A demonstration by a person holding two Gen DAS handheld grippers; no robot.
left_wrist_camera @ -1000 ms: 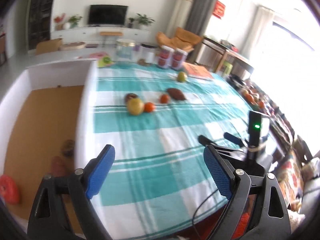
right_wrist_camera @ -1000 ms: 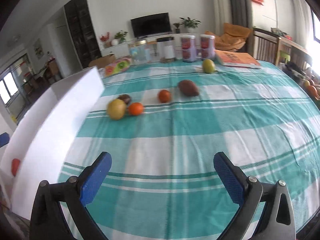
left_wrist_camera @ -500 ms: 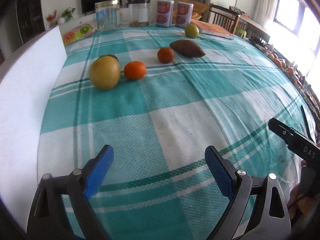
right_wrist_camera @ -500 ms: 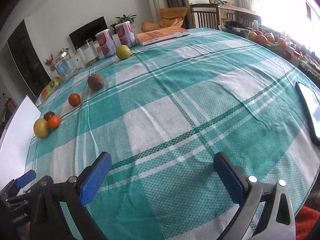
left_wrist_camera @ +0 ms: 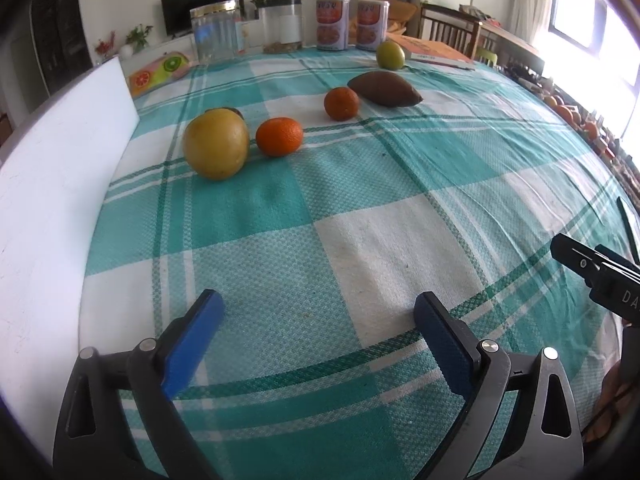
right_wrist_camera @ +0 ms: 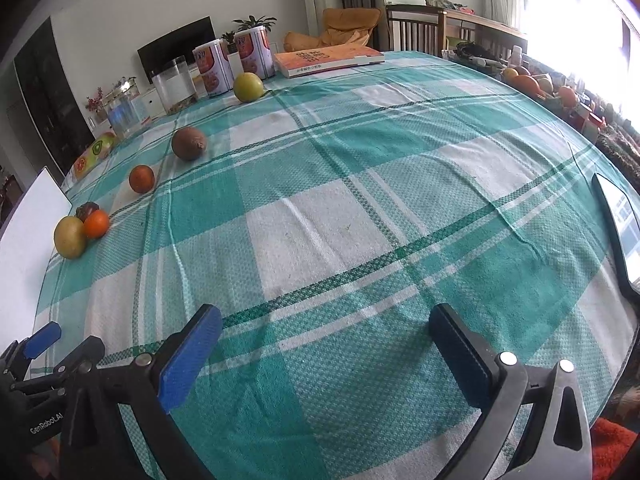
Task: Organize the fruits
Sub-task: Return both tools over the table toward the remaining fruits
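Fruits lie in a loose row on the teal checked tablecloth [left_wrist_camera: 360,240]: a large yellow fruit [left_wrist_camera: 216,143], a dark fruit [left_wrist_camera: 234,112] half hidden behind it, an orange tangerine [left_wrist_camera: 279,136], a darker orange [left_wrist_camera: 341,103], a brown pointed fruit [left_wrist_camera: 385,88] and a green-yellow fruit [left_wrist_camera: 390,55]. They also show at far left in the right wrist view: the yellow fruit [right_wrist_camera: 70,237], the tangerine [right_wrist_camera: 96,224], the brown fruit [right_wrist_camera: 189,143]. My left gripper [left_wrist_camera: 318,320] is open and empty, near the table's front. My right gripper [right_wrist_camera: 326,340] is open and empty, to its right.
A white box wall [left_wrist_camera: 48,208] runs along the table's left edge. Jars [left_wrist_camera: 214,36], two cans [left_wrist_camera: 333,23] and a book [right_wrist_camera: 328,59] stand at the far end. A dark tablet [right_wrist_camera: 618,224] lies at the right edge. The right gripper's side [left_wrist_camera: 600,276] shows at right.
Both grippers have come in low over the table's front. The left view has closed in on the fruits; the right view has barely shifted in the last half second.
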